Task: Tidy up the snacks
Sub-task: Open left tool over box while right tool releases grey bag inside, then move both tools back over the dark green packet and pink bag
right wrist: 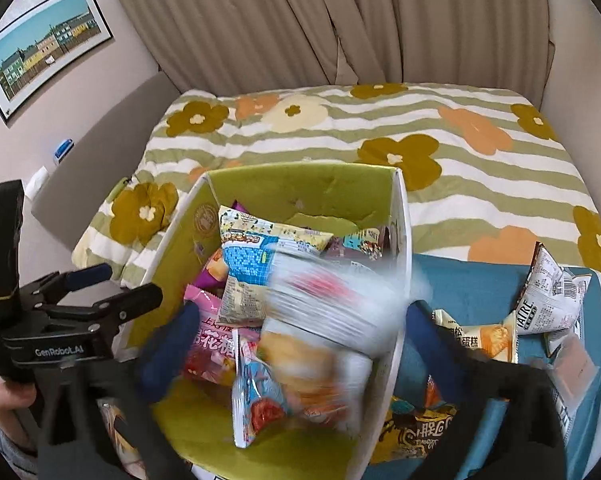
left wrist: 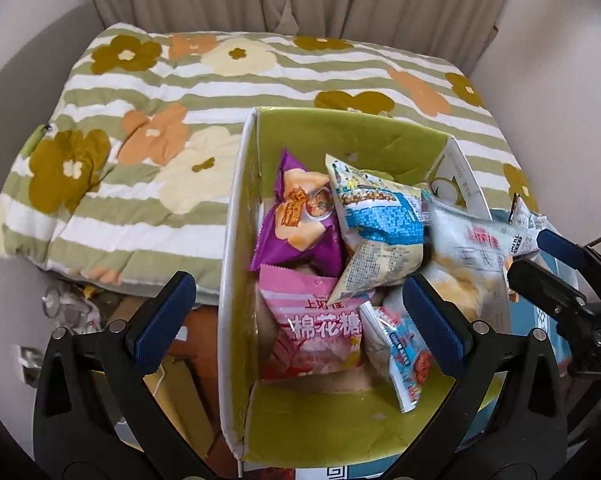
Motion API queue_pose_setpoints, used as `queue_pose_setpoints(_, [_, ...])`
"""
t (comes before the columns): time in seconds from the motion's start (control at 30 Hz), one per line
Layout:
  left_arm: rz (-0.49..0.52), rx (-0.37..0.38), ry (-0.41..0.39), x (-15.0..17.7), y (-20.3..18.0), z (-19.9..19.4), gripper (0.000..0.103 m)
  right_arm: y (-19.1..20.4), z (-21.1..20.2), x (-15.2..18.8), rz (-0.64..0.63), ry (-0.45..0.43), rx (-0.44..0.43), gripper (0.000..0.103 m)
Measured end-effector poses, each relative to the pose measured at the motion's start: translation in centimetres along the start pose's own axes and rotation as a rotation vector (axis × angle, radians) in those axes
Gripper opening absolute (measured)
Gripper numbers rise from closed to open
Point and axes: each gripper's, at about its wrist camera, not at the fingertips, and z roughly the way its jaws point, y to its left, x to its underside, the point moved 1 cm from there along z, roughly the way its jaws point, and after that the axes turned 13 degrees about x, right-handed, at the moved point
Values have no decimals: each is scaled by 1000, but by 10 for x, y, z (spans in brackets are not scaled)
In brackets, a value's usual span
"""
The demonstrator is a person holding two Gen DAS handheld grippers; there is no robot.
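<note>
A green-lined cardboard box [left wrist: 308, 132] holds several snack packs: a purple one [left wrist: 296, 216], a blue-and-white one [left wrist: 376, 216], a pink marshmallow pack [left wrist: 320, 324]. My left gripper [left wrist: 296, 316] is open and empty over the box's near-left wall. My right gripper [right wrist: 304, 340] is open over the box; a white-and-orange pack [right wrist: 324, 320], motion-blurred, lies between its fingers above the box contents. In the left wrist view that pack [left wrist: 472, 248] sits at the box's right side beside the right gripper's fingers [left wrist: 540, 280].
The box [right wrist: 300, 184] rests against a bed with a flowered striped quilt [right wrist: 420, 140]. On a blue surface [right wrist: 480, 292] to the right lie more snack packs [right wrist: 548, 296], [right wrist: 480, 336], [right wrist: 416, 432]. Clutter lies on the floor at left [left wrist: 72, 312].
</note>
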Motion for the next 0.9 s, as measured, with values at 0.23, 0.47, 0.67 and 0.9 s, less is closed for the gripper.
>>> queue_pose_setpoints(0.23, [-6, 22, 30, 12, 1, 8, 102, 2, -5, 9, -18, -22, 41, 103])
queue_pose_setpoints(0.47, [22, 15, 1, 15, -15, -8, 102, 0, -20, 10, -5, -45, 39, 103])
queue_pose_setpoints(0.67, [24, -19, -54, 21, -39, -36, 102, -12, -47, 13, -11, -82, 13, 103])
queue_pose_setpoints(0.9, [31, -27, -126, 34, -88, -62, 102, -54, -87, 25, -34, -124, 25, 103])
